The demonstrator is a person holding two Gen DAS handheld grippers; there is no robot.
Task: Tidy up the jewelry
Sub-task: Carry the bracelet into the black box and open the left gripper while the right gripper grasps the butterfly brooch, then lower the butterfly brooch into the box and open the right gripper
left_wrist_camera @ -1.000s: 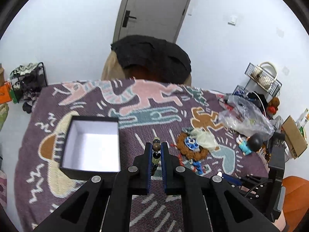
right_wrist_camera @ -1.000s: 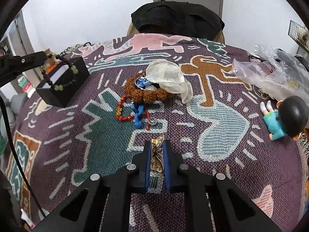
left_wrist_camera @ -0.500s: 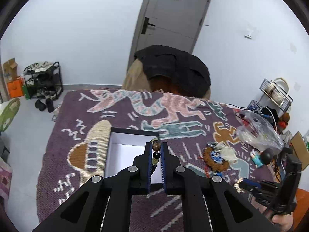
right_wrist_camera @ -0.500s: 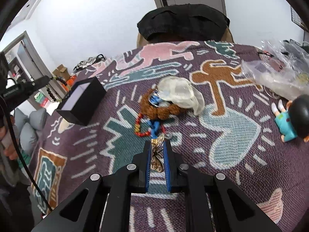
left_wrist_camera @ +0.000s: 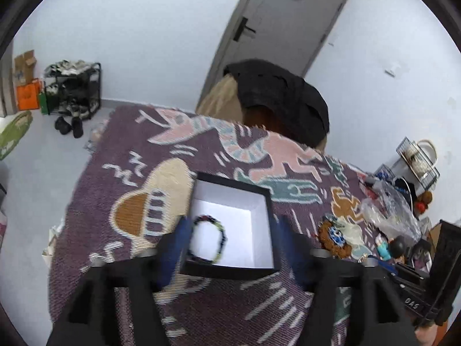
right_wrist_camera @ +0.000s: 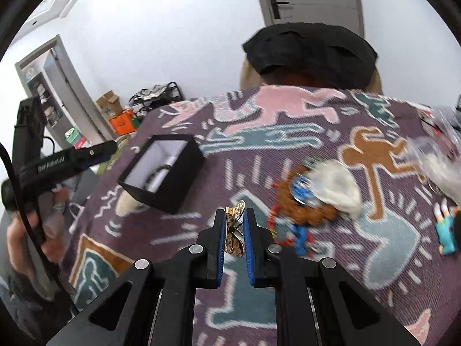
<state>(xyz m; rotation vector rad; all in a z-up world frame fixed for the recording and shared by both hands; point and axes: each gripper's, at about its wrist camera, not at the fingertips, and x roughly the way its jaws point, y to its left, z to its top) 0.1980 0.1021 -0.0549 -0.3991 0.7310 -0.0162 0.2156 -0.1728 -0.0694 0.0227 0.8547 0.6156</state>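
A black box (left_wrist_camera: 260, 196) with a white inside stands open on the patterned cloth. A dark bead bracelet (left_wrist_camera: 208, 238) lies inside it. My left gripper (left_wrist_camera: 233, 245) is open above the box's near edge, its fingers (left_wrist_camera: 180, 236) spread wide and empty. The box (right_wrist_camera: 178, 184) also shows in the right wrist view, with the left gripper (right_wrist_camera: 106, 151) beside it. My right gripper (right_wrist_camera: 234, 225) is shut on a gold butterfly brooch (right_wrist_camera: 234, 230), held above the cloth. A pile of other jewelry (right_wrist_camera: 305, 204) lies on the cloth to its right.
The purple patterned cloth (left_wrist_camera: 138, 155) covers the table. A chair with a black garment (left_wrist_camera: 276, 98) stands at the far side. A clear plastic bag (left_wrist_camera: 389, 213) and a small doll (right_wrist_camera: 446, 230) lie at the right. A shoe rack (left_wrist_camera: 75, 92) stands by the wall.
My left gripper opened over the box and the bead bracelet dropped into it. My right gripper rose and swung left with the brooch still in it.
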